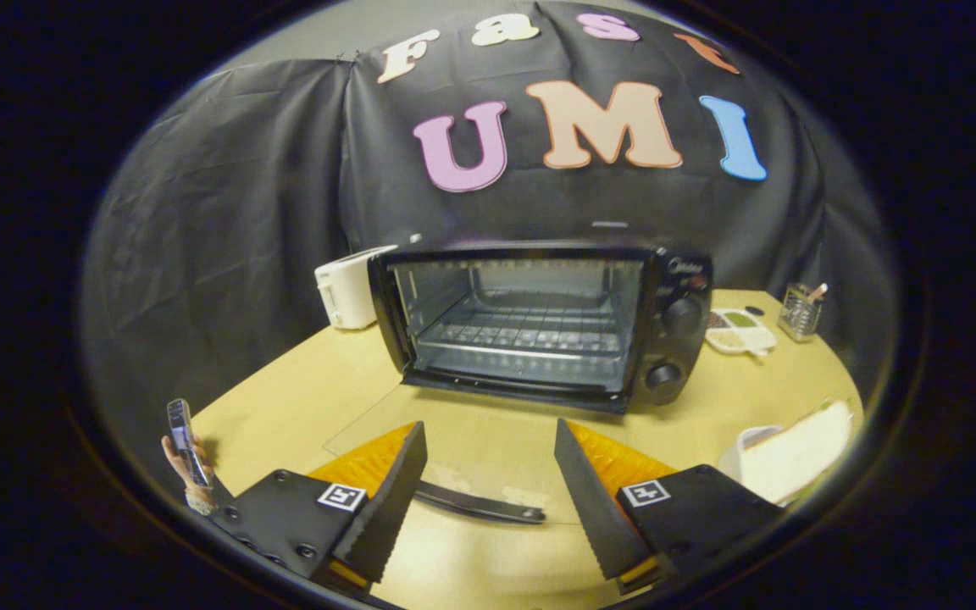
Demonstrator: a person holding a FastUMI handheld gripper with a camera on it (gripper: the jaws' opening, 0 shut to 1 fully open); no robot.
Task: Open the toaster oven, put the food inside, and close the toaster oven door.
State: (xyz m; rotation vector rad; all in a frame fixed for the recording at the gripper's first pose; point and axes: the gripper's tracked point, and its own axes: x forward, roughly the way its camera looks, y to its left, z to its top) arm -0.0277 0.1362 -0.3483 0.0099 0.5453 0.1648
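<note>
A black toaster oven (674, 288) stands on the wooden table beyond my fingers. Its glass door (386, 415) lies folded down flat toward me, so the wire rack (530, 330) and the bare cavity are in plain sight. The door's dark handle (479, 506) lies between my two fingers, below their tips. My gripper (488, 426) is open, with its fingers wide apart and touching nothing. A slice of white bread (801, 457) rests on a white dish (738, 453) to the right of my right finger.
A white pop-up toaster (348, 292) sits behind the oven's left side. A small divided dish (738, 335) and a wire holder (800, 312) stand to the oven's right. A person's hand holds a phone (183, 440) at the table's left edge.
</note>
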